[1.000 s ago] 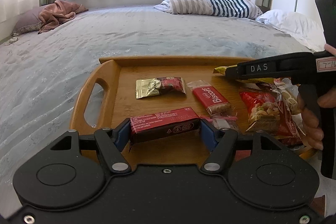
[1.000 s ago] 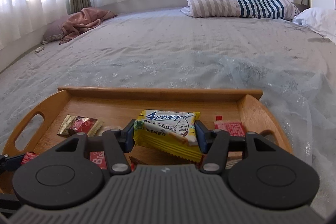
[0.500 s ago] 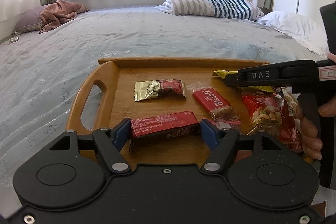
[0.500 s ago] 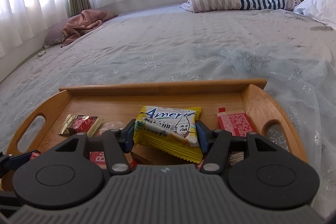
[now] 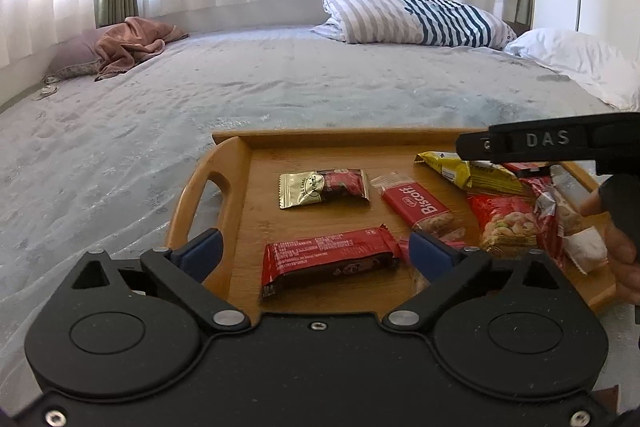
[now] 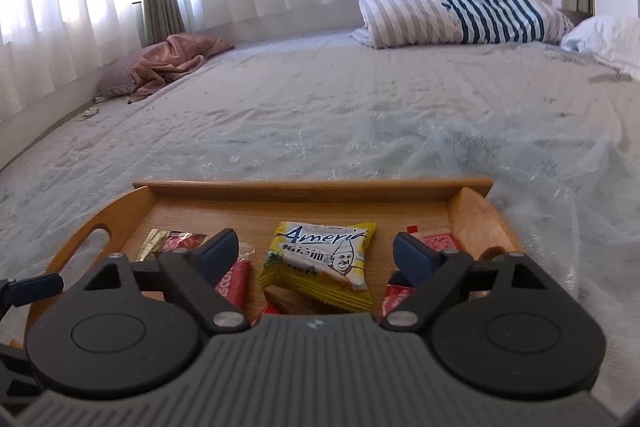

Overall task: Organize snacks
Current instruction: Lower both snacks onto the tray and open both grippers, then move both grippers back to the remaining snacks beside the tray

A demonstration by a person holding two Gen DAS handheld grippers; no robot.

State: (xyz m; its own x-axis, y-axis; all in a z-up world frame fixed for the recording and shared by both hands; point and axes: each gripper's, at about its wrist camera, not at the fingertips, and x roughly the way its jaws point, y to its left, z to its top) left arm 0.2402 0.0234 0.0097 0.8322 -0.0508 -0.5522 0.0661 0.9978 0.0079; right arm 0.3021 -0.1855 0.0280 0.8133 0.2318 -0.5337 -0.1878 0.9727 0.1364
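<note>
From the left wrist view, we hold the left gripper (image 5: 316, 247) low over the near edge of a wooden tray (image 5: 224, 183) that sits on the bed (image 5: 280, 83). Its jaws stand wide apart, and a red snack bar (image 5: 328, 261) lies flat on the tray floor between the blue fingers (image 5: 198, 253), touching neither as far as we can see. Beyond it lie a gold and red candy packet (image 5: 324, 187) and a red Biscoff biscuit (image 5: 418, 207), each flat on the wood. To the right, a red bag of nuts (image 5: 508, 227) and other wrappers sit heaped together, with a yellow wafer pack (image 5: 464, 171) at the far side of that heap. The right gripper (image 5: 544, 143) reaches in level from the right above the heap, and our right hand (image 5: 616, 247) grips its handle at the picture's edge.

From the right wrist view, we see the right gripper (image 6: 316, 259) pointing forward over the tray (image 6: 312, 187), jaws spread apart. The yellow wafer pack (image 6: 320, 263) lies loose between the fingers (image 6: 218, 253), resting on other snacks, clear of both pads. A pink and red packet (image 6: 436, 241) lies by the tray's right wall. A striped pillow (image 6: 460, 15) rests at the far side of the bed (image 6: 360, 99).
</note>
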